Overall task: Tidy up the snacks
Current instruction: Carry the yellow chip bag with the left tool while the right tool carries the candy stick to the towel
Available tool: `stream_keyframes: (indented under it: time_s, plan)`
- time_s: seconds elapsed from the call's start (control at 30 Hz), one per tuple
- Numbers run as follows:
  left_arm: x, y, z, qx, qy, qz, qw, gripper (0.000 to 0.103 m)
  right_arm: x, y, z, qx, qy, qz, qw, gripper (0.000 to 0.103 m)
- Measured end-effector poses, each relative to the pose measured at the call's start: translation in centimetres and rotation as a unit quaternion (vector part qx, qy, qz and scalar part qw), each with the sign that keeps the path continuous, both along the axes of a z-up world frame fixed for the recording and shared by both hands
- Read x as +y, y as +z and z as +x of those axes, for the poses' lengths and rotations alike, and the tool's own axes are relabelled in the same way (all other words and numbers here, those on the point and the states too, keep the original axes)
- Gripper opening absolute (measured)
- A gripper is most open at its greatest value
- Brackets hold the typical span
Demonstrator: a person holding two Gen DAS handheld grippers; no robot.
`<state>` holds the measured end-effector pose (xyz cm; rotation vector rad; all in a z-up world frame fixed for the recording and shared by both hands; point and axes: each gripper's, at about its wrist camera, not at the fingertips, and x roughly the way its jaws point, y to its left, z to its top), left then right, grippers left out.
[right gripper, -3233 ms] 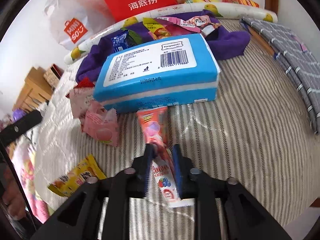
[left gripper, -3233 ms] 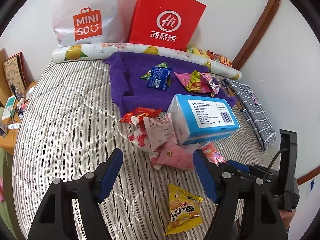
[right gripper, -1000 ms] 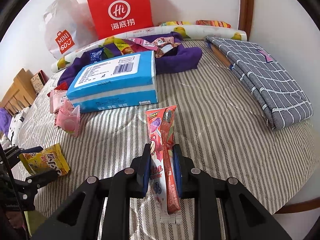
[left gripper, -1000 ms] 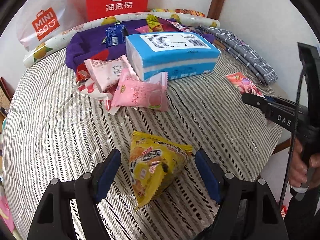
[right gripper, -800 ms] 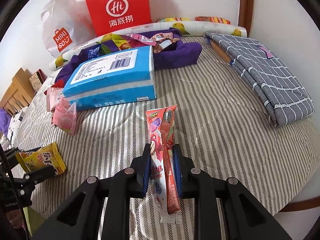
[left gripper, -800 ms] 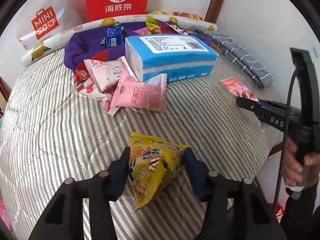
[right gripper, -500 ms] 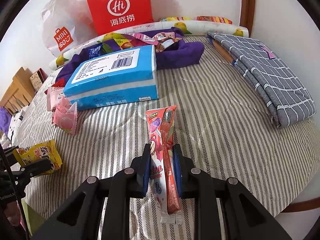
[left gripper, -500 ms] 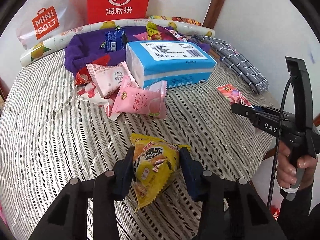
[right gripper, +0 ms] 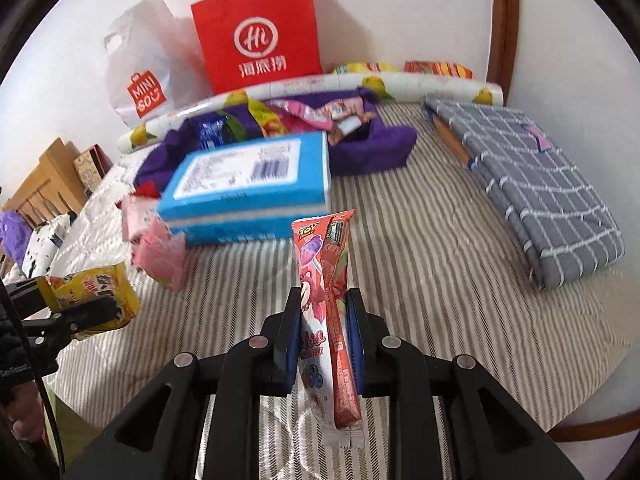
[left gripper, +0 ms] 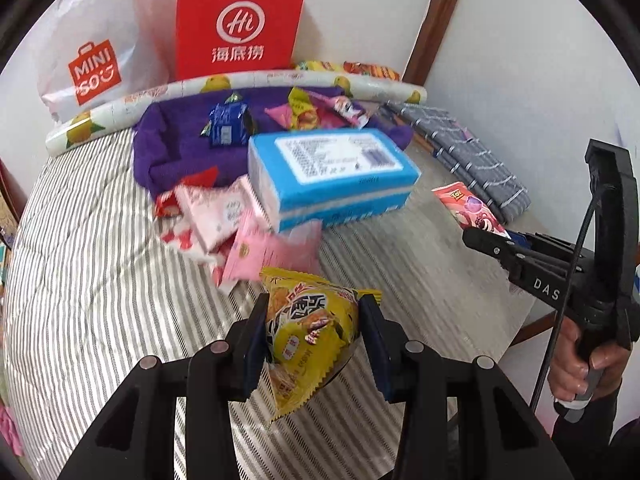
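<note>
My left gripper (left gripper: 314,314) is shut on a yellow triangular snack bag (left gripper: 310,332) and holds it just above the striped bedcover (left gripper: 88,280). My right gripper (right gripper: 323,308) is shut on a long red-and-pink candy packet (right gripper: 326,300), also lifted off the bed; this packet (left gripper: 470,208) shows at the right in the left wrist view. The yellow snack bag (right gripper: 94,290) appears at the left edge of the right wrist view. Pink snack packets (left gripper: 248,240) lie beside a blue tissue pack (left gripper: 332,172). More snacks (left gripper: 228,126) rest on a purple cloth (left gripper: 172,152) behind.
A red paper bag (left gripper: 238,24) and a white shopping bag (left gripper: 94,44) lean on the wall behind a rolled printed mat (left gripper: 120,110). A folded grey checked cloth (right gripper: 532,184) lies at the right. A person's hand (left gripper: 580,364) grips the right tool.
My left gripper's jaws went from wide apart around the yellow snack bag to shut on it, then rose with it. The right gripper, still holding the candy packet, lifted slightly.
</note>
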<state>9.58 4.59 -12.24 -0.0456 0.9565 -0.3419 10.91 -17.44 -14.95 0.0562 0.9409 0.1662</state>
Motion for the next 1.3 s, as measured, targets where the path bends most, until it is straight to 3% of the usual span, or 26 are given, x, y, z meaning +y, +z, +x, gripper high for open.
stream_keyframes:
  time_s: [0.6,0.87,1.3]
  plan:
    - [-0.6,4.9,6.1,-0.028,0.008,-0.036,0.9989,0.042,1.3,5.0,4.8,-0.034,0.029,0.009,0.999,0.021]
    - [-0.2,5.8,9.1,-0.037,0.019,-0.031,0.9987,0.042,1.2,5.7,7.6,-0.034,0.025,0.033,0.999,0.021]
    - [1.3,5.5,13.7,-0.035,0.046,-0.029,0.9979,0.042,2.0,5.2,12.8,-0.038,0.027,0.03,0.998,0.021]
